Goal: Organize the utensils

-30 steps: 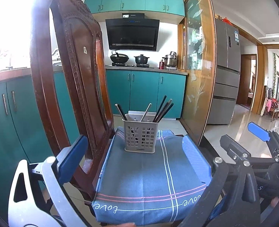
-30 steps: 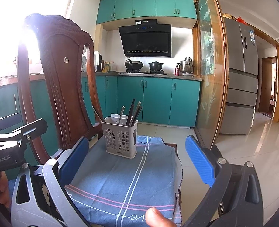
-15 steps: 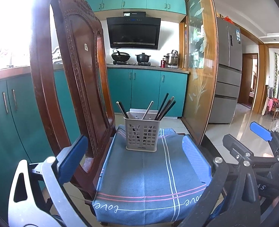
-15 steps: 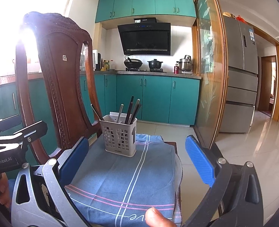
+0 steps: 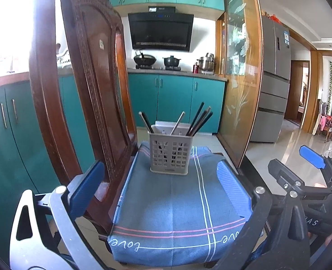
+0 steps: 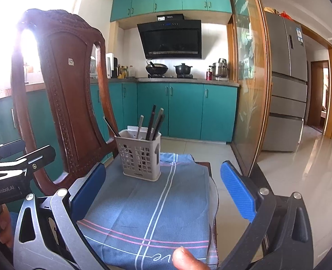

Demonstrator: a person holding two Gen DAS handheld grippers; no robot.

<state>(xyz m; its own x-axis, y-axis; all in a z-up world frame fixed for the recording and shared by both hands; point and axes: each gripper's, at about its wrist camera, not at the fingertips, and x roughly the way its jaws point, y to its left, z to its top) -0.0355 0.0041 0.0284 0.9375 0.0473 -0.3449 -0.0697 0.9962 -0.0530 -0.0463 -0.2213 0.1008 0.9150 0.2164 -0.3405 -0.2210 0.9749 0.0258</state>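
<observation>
A grey slotted utensil holder [image 5: 170,153] stands upright at the far end of a blue cloth [image 5: 177,207] on a chair seat; it also shows in the right wrist view [image 6: 140,157]. Several dark chopsticks [image 5: 198,119] and a light-handled utensil [image 5: 177,123] stand in it. My left gripper [image 5: 160,185] is open and empty, well short of the holder. My right gripper [image 6: 162,185] is open and empty, also short of it. In the left wrist view the right gripper [image 5: 312,159] shows at the right edge.
The carved wooden chair back [image 5: 80,94] rises close on the left. Teal cabinets [image 5: 175,103] and a stove stand behind. A glass sliding door [image 5: 242,85] and a fridge [image 5: 275,81] are at right. A fingertip [image 6: 186,258] shows at the bottom of the right wrist view.
Both views have shifted slightly: the holder and the kitchen sit a little lower in the frames. Both grippers stay open and empty.
</observation>
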